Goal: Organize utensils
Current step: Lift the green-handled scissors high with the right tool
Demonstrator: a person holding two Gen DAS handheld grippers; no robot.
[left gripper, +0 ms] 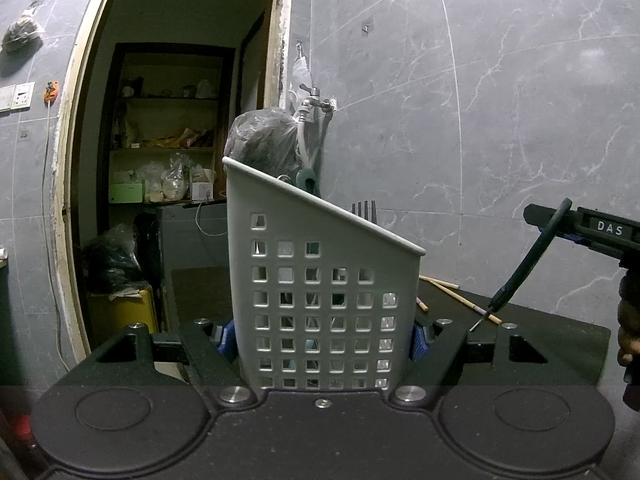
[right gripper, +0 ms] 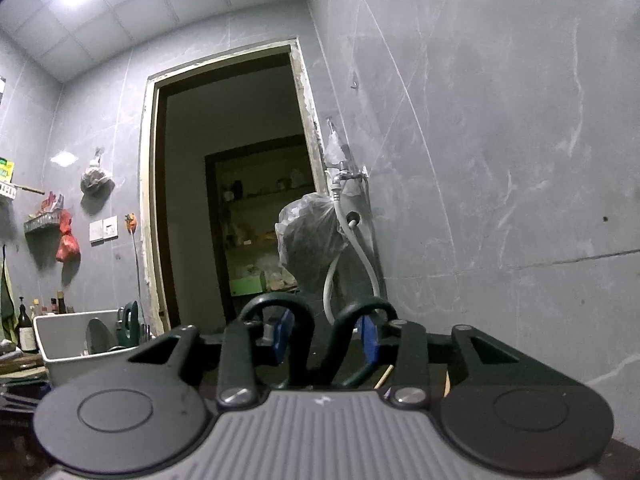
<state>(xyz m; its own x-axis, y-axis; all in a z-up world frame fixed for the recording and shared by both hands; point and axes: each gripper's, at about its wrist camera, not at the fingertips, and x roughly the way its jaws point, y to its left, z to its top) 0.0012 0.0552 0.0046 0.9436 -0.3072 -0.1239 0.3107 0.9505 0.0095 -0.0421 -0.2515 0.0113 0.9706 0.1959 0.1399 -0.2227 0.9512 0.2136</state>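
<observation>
A: Utensils: a fork and more already stand in the caddy; the left gripper clamps its walls.

B: And the scissors?

A: Hanging by their handles between the right gripper's part-open jaws, beside the caddy. Chopsticks lie on the table behind it, not yet sorted.

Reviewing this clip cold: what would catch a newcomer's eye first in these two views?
First, the white perforated utensil holder filling the middle of the left wrist view, clamped between the left gripper pads, with fork tines poking above its slanted rim. Next, the dark-handled scissors in the right gripper, hanging blades-down at the right edge over wooden chopsticks on the dark table.
</observation>
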